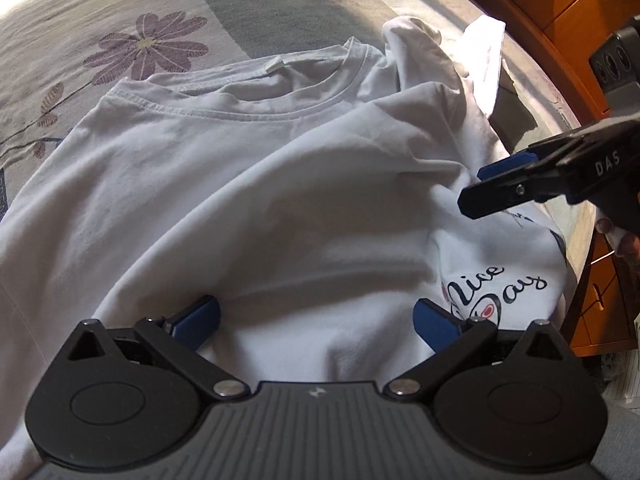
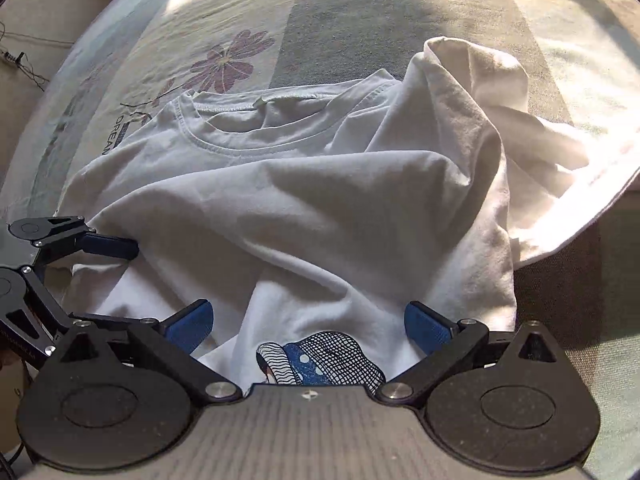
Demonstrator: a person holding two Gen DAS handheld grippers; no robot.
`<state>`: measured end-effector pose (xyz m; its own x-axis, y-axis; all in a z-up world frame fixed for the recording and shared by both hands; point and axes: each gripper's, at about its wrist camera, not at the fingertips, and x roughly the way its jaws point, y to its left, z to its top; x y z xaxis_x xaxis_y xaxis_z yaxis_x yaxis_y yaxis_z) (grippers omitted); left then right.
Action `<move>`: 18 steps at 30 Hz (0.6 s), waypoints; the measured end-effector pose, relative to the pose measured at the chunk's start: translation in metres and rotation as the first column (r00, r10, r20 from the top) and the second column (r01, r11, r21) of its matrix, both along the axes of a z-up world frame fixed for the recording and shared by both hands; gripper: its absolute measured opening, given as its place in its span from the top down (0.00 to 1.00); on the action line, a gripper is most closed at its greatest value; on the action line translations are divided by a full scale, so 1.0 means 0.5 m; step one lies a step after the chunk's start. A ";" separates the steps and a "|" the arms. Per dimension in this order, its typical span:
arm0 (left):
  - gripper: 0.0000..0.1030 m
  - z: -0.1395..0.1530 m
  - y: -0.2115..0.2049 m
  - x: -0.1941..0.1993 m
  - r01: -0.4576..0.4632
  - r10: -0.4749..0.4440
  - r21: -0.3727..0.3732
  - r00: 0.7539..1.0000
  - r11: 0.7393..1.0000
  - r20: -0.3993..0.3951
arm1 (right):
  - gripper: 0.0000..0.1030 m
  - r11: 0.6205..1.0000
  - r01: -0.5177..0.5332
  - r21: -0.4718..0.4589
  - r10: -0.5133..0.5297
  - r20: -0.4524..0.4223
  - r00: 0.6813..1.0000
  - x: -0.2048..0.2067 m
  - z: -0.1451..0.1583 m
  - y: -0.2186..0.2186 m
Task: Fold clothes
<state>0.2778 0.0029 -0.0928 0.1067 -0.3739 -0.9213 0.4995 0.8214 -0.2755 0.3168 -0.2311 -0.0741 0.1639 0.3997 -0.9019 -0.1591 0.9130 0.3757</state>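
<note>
A white T-shirt lies rumpled on a bed, collar at the far side. A fold of its body is turned over, showing a "Nice Day" print and a blue netted print. One sleeve is bunched up at the far right. My left gripper is open just above the shirt's near part, nothing between its blue pads. My right gripper is also open over the printed fold, empty. In the left wrist view, the right gripper comes in from the right above the shirt.
The bedspread has a purple flower pattern, with sunlit patches at the far side. Wooden furniture stands close along the bed's right edge. A hand holds the right gripper. A cable lies off the bed's left.
</note>
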 end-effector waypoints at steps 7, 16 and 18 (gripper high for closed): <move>0.01 -0.006 -0.060 -0.002 0.056 -0.054 0.186 0.998 0.981 -0.016 | 0.00 0.955 0.291 0.064 -0.290 -0.030 0.957 -0.010 0.034 -0.182; 0.01 -0.024 -0.107 0.047 -0.060 0.106 0.346 0.988 0.936 -0.115 | 0.00 0.902 0.424 0.079 -0.429 0.055 0.902 0.075 0.073 -0.379; 0.00 -0.027 -0.109 0.050 -0.063 0.113 0.362 0.986 0.930 -0.120 | 0.00 0.927 0.375 0.020 -0.375 0.126 0.918 0.119 0.078 -0.399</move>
<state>0.3029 -0.0517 -0.1061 -0.0120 -0.0138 -0.9998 0.3992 0.9167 -0.0175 0.3763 -0.4308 -0.0352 0.4129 0.2831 -0.8657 0.1499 0.9164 0.3712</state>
